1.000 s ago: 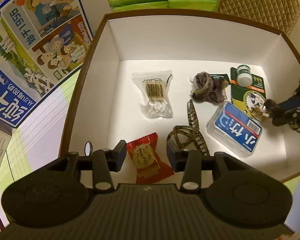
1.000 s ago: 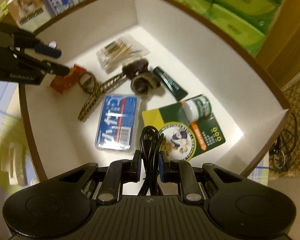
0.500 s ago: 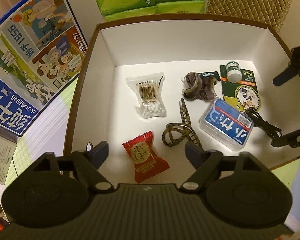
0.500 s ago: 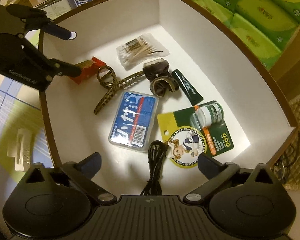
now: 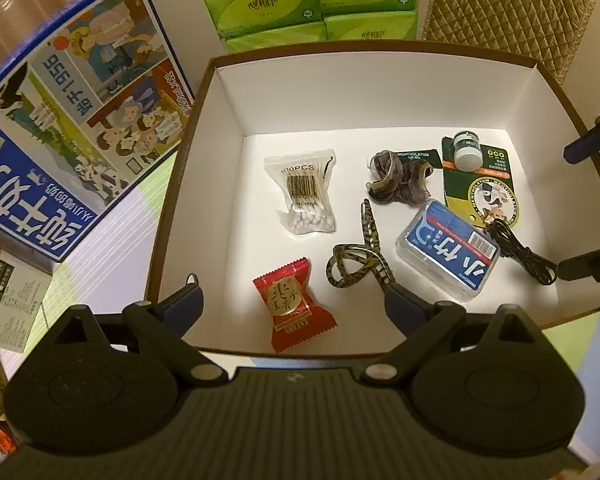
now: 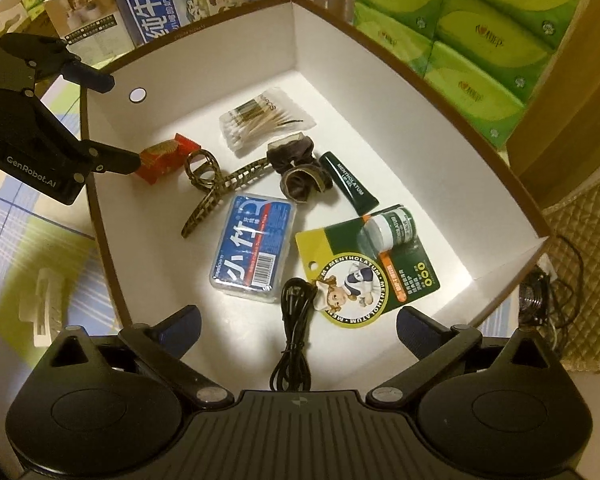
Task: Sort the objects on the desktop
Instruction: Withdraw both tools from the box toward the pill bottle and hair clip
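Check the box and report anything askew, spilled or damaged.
Nothing is spilled or visibly damaged. The items lie loose in the white box: the black cable rests partly on the Mentholatum card, and the scrunchie lies against the hair claw. Both grippers are open and empty.

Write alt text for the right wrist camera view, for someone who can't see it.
The open right gripper hovers over a white box holding a black cable, blue floss case, hair claw, cotton swabs and a red candy. The left gripper, also open, is at the far side.
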The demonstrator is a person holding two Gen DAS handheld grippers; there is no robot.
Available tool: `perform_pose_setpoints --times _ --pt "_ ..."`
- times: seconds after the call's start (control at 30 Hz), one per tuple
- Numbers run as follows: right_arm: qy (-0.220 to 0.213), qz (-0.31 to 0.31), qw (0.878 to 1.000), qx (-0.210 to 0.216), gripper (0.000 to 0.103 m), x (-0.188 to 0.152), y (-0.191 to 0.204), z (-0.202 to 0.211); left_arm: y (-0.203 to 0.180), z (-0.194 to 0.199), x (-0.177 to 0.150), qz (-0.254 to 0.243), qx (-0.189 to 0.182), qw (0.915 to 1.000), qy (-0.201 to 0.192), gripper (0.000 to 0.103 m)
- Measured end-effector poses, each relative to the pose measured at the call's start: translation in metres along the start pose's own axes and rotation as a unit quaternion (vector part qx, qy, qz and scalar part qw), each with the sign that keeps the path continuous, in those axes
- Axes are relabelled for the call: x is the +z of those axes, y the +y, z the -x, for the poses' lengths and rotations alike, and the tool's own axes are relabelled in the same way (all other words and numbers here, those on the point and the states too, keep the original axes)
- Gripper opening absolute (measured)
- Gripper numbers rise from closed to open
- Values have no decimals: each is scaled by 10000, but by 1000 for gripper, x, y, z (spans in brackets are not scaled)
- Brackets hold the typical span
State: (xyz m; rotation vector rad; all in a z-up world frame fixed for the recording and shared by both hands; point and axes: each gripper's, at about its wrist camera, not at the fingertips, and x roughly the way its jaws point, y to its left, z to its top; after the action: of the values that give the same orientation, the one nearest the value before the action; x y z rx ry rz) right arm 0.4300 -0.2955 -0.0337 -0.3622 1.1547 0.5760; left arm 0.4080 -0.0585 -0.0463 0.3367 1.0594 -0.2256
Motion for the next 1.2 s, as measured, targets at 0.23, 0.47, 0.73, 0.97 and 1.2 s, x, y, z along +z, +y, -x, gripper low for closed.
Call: perform_pose_setpoints --times 0.23,0.47,0.73,0.97,1.2 --pt "-188 -106 9997 -69 101 -3 10 15 -6 19 -4 48 78 9999 -49 96" --pt "-477 -310 9982 -198 101 -8 17 35 -11 44 -13 152 219 9996 -118 97" --pt "-897 -531 9941 -286 101 -21 28 62 -15 73 -22 268 223 9990 -287 98" --pt "-1248 -597 9900 -276 101 -35 45 85 -23 96 -33 363 163 9982 -447 98" --pt "-1520 -835 9848 -132 101 -50 58 100 -34 120 -51 399 139 9971 -637 98"
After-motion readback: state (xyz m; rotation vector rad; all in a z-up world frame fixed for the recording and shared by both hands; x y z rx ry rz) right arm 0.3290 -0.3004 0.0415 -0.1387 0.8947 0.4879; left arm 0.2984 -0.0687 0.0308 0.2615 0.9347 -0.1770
